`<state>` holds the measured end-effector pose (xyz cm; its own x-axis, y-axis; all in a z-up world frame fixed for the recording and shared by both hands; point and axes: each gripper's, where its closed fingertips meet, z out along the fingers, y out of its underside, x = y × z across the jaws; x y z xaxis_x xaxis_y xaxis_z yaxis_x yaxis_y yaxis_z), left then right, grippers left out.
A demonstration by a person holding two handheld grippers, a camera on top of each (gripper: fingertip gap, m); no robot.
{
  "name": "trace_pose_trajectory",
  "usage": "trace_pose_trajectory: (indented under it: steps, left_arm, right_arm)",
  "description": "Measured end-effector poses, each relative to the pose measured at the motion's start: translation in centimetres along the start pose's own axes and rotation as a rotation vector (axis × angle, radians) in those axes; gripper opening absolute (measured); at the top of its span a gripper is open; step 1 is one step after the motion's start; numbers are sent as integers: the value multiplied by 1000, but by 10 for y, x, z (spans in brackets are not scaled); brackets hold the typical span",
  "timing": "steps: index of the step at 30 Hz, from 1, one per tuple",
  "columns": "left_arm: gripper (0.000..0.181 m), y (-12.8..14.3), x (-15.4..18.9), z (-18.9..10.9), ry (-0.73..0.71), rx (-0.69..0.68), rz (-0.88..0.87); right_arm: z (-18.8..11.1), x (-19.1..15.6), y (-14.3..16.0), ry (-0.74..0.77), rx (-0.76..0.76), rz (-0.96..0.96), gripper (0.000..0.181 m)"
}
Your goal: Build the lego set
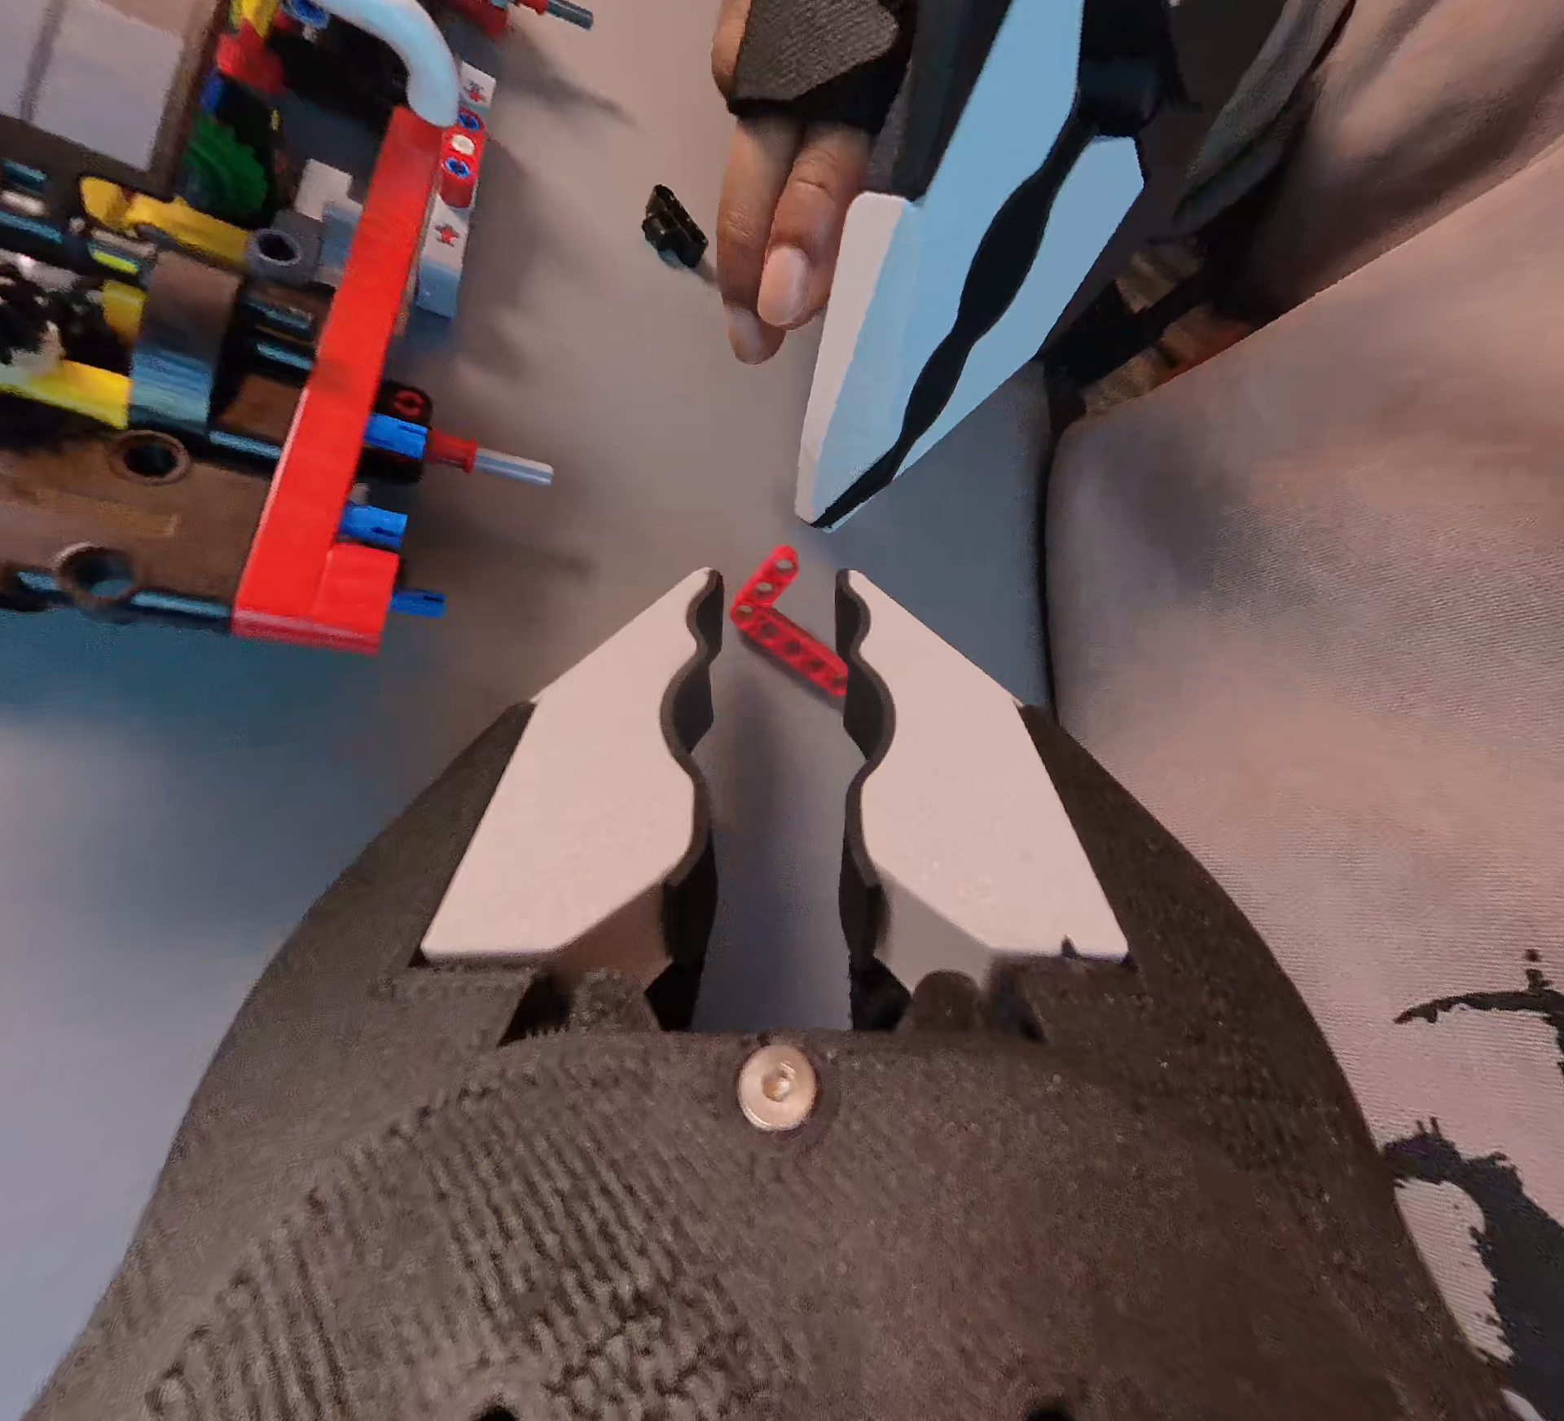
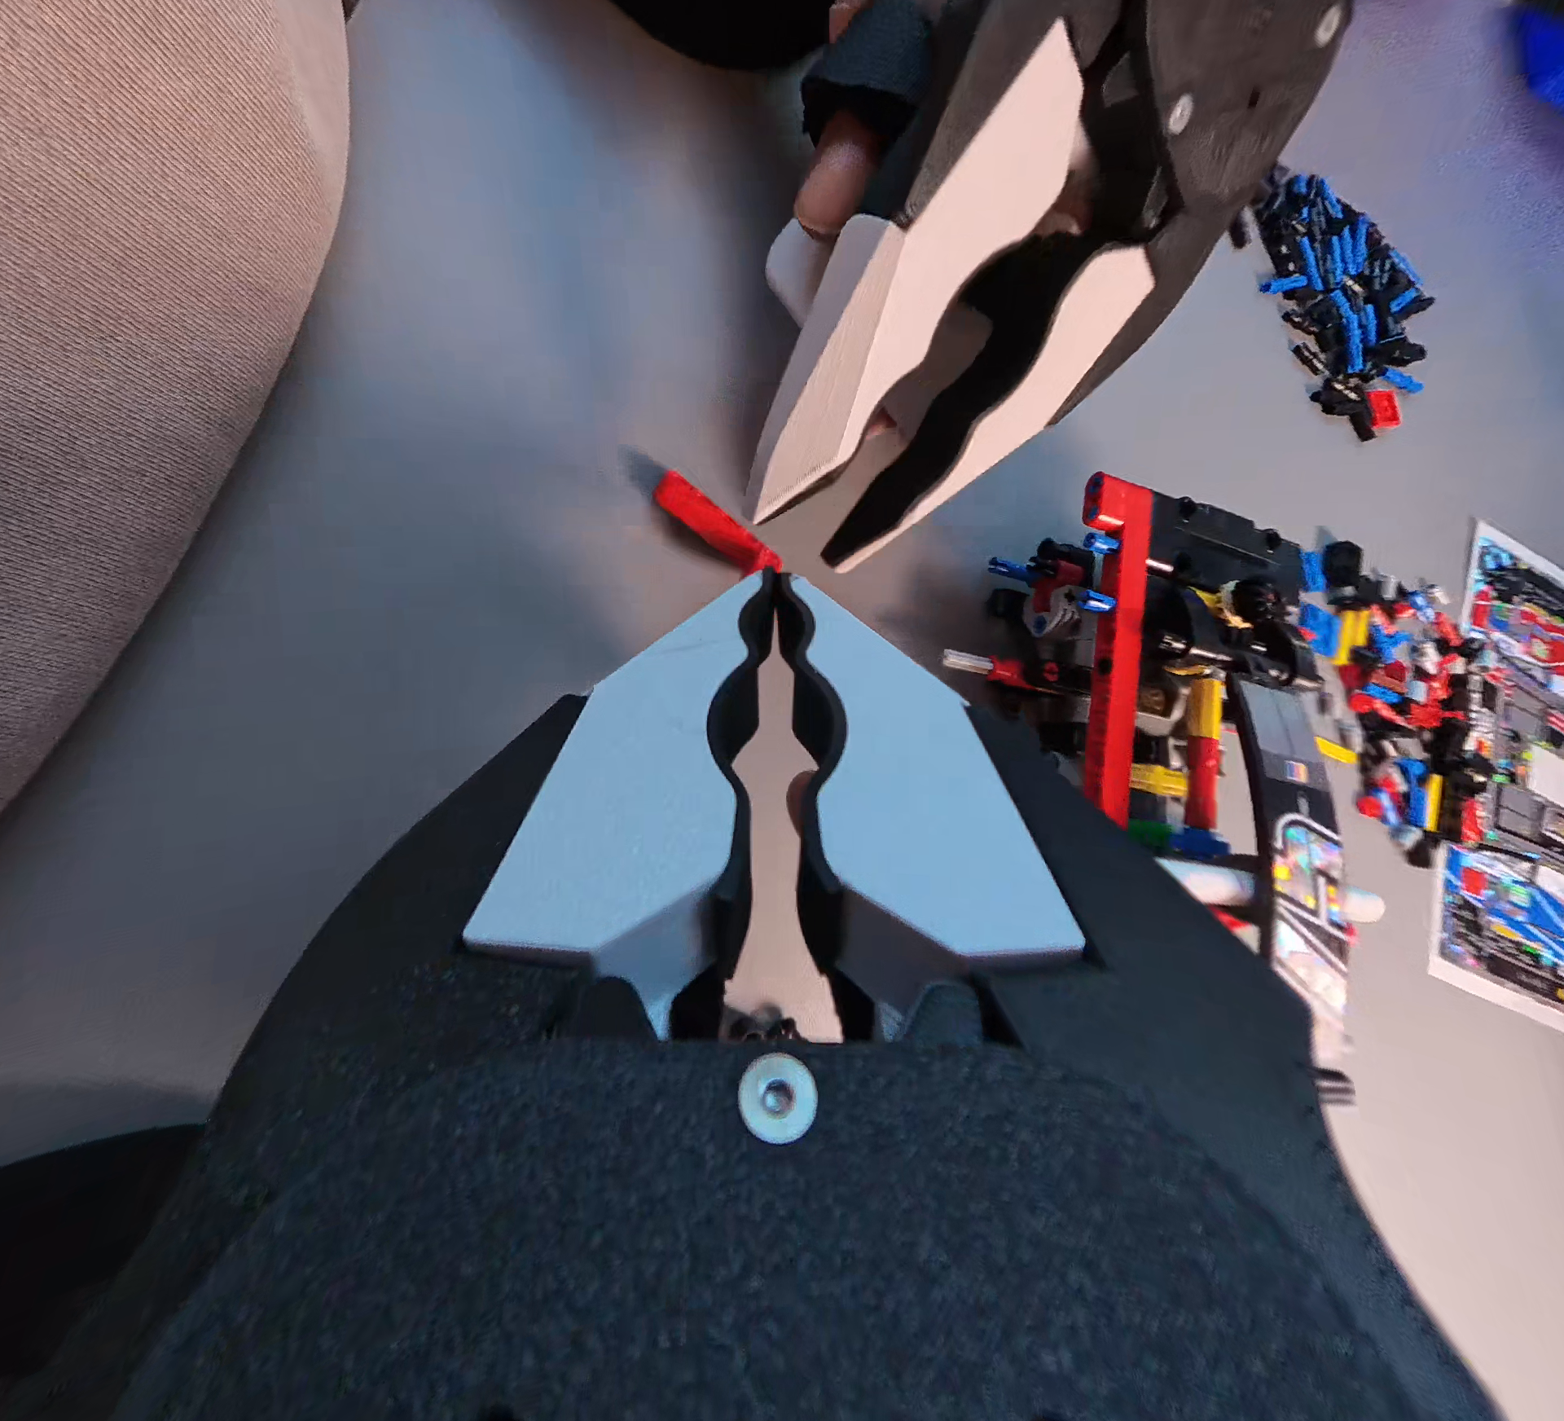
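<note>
A red L-shaped beam [image 1: 783,631] lies flat on the grey table [image 1: 643,407]. My left gripper [image 1: 779,585] is open, with its fingertips on either side of the beam. The beam's long arm ends close to the right finger [image 1: 855,618], and the pads do not press on it. My right gripper [image 2: 777,576] is shut with nothing seen between its pads, its tip just short of the beam [image 2: 707,515]. In the left wrist view the right gripper [image 1: 825,521] hovers just beyond the beam. The left gripper [image 2: 800,538] also shows open in the right wrist view.
The part-built model with a long red beam [image 1: 338,381] stands at the left, and it shows in the right wrist view [image 2: 1121,661] too. A small black piece [image 1: 673,225] lies beyond. A pile of blue and black pins [image 2: 1337,305], loose parts [image 2: 1422,703] and a sticker sheet [image 2: 1506,771] lie at the right. A person's clothing [image 1: 1312,618] borders the table. Less than 4 cm separates the two grippers' tips.
</note>
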<state>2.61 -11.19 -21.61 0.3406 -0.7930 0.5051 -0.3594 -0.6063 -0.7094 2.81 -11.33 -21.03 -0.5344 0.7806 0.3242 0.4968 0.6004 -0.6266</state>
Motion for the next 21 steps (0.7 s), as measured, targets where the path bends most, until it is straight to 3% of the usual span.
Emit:
trace_pose_trajectory:
  steps: [5, 8, 12, 18, 21]
  left_arm:
    - [21, 10, -4, -4, -77, -24, 106]
    - [25, 11, -6, -12, -115, -31, 176]
    - [23, 4, -2, -29, -96, 2, 220]
    - [21, 21, -7, -20, -114, -82, 225]
    - [23, 23, -4, -16, -105, -93, 238]
  right_arm:
    - [4, 5, 7, -48, 9, 68, 0]
    - [5, -4, -2, -107, 15, 144, 15]
    - [15, -7, -8, -90, -8, 193, 22]
    - [23, 1, -10, -87, -39, 284, 22]
    - [27, 1, -6, -79, -71, 295, 6]
